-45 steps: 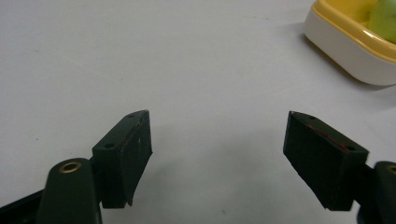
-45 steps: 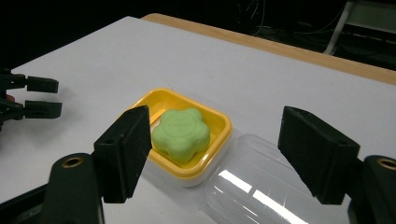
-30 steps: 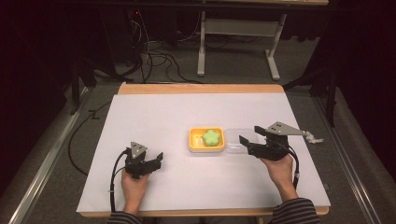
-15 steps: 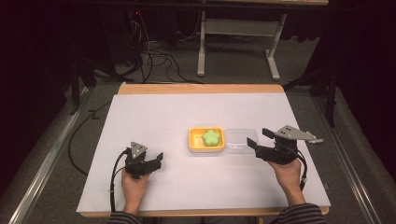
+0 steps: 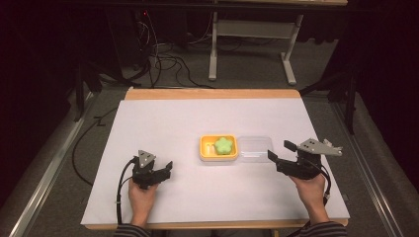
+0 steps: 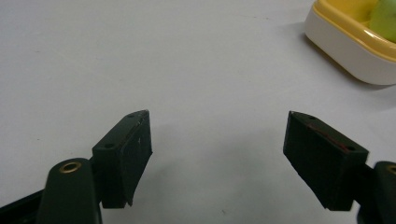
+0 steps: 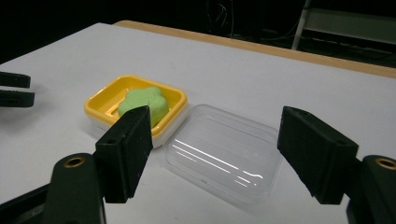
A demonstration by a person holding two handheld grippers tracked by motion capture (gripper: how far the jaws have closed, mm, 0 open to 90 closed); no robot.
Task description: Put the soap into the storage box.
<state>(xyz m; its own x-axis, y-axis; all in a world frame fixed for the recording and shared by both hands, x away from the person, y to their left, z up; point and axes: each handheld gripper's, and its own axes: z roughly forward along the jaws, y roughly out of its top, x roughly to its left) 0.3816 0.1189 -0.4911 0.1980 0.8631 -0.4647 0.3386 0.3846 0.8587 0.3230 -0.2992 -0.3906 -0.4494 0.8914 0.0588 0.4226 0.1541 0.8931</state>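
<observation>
A dark room surrounds the white-topped counter (image 5: 163, 128). A shallow yellow plastic dish (image 5: 219, 147) holding a green flower-shaped soap (image 5: 224, 144) sits mid-counter, with a clear plastic lid (image 5: 255, 148) touching its right side. The right tongs (image 5: 278, 150) hover open just beside the lid, empty; the left tongs (image 5: 168, 169) rest open, well apart. I judge the lid is next: close on its rim, then lift it over the dish.

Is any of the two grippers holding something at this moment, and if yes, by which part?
Nothing is held. The left gripper is open over bare table. The right gripper is open, apart from the clear lid beside the yellow dish.
</observation>
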